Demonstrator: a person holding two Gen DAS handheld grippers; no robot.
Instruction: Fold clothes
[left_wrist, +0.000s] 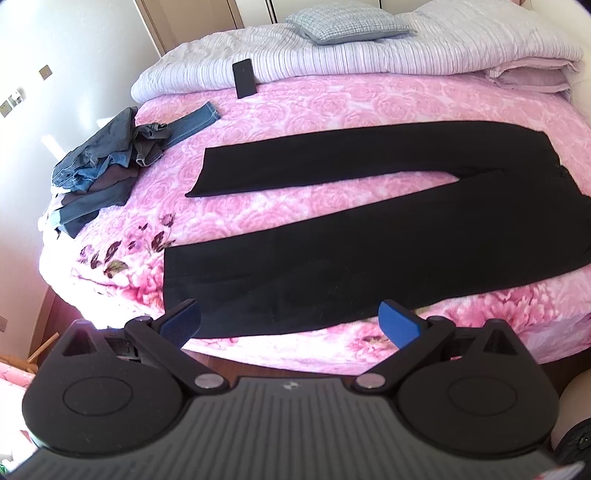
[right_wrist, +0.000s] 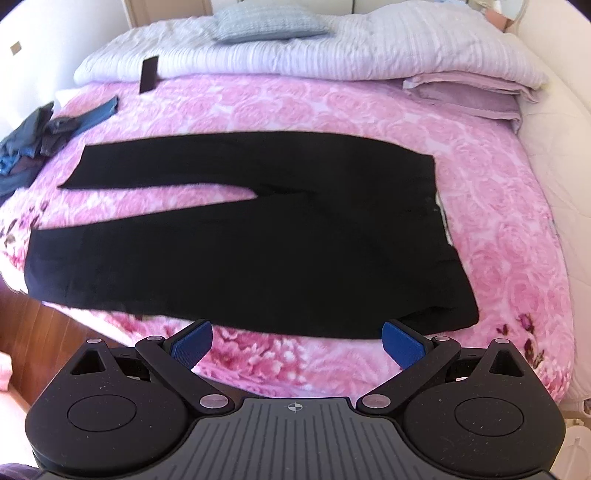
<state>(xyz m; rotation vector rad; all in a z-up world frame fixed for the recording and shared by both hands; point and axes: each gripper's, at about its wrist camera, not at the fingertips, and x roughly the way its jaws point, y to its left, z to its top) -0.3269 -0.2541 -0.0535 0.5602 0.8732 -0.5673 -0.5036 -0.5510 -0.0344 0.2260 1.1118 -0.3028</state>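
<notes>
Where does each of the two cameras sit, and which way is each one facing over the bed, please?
Left wrist: sits on the left gripper, off the bed's near edge, facing the trouser legs; its open blue-padded fingers show.
Right wrist: sits on the right gripper, same edge, facing the waistband end; its open fingers show.
Shared: black trousers flat on the pink floral blanket, the pile of jeans, grey pillow, dark phone.

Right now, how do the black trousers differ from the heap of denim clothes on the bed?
The black trousers lie spread flat, legs apart; the heap of denim clothes is crumpled and piled. The trousers fill the bed's middle; the heap sits at its far left edge. Both rest on the pink floral blanket, untouched by either gripper.
</notes>
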